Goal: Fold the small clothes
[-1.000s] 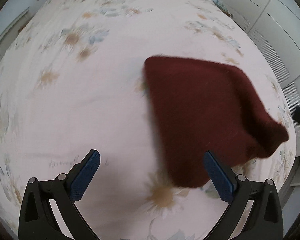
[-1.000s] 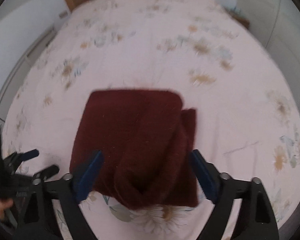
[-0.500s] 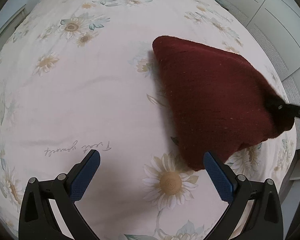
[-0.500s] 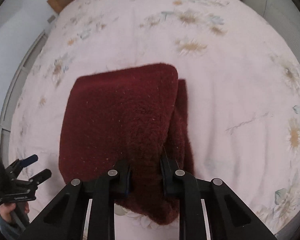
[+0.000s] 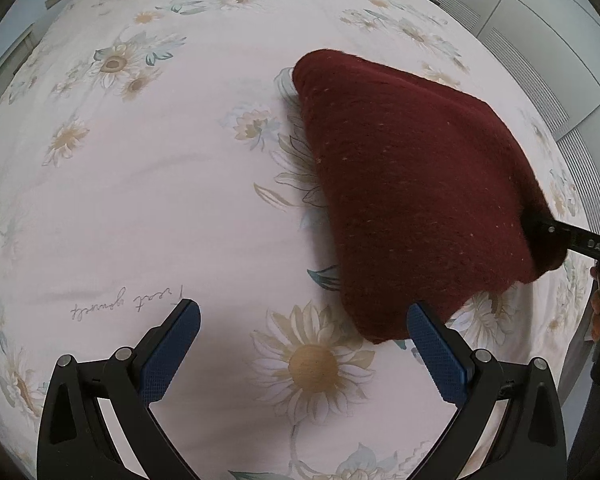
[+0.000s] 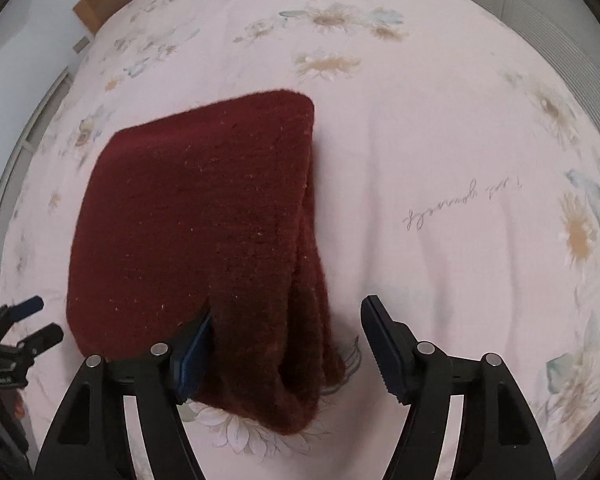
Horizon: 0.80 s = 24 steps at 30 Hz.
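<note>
While its jaws are opening, the right gripper [image 6: 286,344] straddles the near edge of a folded maroon sweater [image 6: 196,236] on the bed [image 6: 440,152]. Left gripper [image 5: 304,344] hovers spread and empty, sweater ahead to its right.

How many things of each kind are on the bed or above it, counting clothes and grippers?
Dark red knitted garment, folded, on the floral bedsheet: 1
Left gripper, jaws wide apart over bare sheet: 1
Right gripper, jaws opening, garment edge between them: 1
Total: 3
</note>
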Each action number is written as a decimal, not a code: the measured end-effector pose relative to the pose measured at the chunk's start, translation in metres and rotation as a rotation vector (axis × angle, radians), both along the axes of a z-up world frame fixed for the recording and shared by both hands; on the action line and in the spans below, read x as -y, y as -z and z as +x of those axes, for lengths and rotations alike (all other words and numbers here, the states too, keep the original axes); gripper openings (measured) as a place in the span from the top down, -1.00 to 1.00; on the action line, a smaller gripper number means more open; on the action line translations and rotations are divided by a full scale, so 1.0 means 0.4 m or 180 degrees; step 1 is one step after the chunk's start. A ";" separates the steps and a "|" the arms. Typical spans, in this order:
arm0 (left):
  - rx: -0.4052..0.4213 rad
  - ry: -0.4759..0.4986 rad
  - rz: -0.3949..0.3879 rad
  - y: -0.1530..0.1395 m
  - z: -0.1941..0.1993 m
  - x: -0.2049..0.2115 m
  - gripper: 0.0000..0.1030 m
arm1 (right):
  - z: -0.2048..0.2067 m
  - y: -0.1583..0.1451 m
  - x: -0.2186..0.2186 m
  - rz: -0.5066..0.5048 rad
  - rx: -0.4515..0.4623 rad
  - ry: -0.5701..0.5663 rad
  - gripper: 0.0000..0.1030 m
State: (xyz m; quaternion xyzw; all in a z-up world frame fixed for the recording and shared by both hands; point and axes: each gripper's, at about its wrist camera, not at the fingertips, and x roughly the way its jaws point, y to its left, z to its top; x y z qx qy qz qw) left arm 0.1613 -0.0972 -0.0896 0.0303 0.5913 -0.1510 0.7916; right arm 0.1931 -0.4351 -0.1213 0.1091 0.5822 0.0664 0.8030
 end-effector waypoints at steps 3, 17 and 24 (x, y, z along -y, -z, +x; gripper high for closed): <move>0.0029 -0.0018 -0.0010 -0.005 0.008 0.005 -0.98 | 0.000 -0.028 -0.004 -0.0052 0.0038 -0.0002 -0.47; 0.0102 -0.0025 -0.0062 -0.041 0.166 0.099 -0.98 | 0.117 -0.044 -0.092 -0.0101 0.0004 -0.0285 -0.99; -0.0223 -0.0103 -0.0240 0.056 0.205 0.127 -0.98 | 0.102 0.108 -0.058 0.0082 -0.0332 -0.0226 -0.99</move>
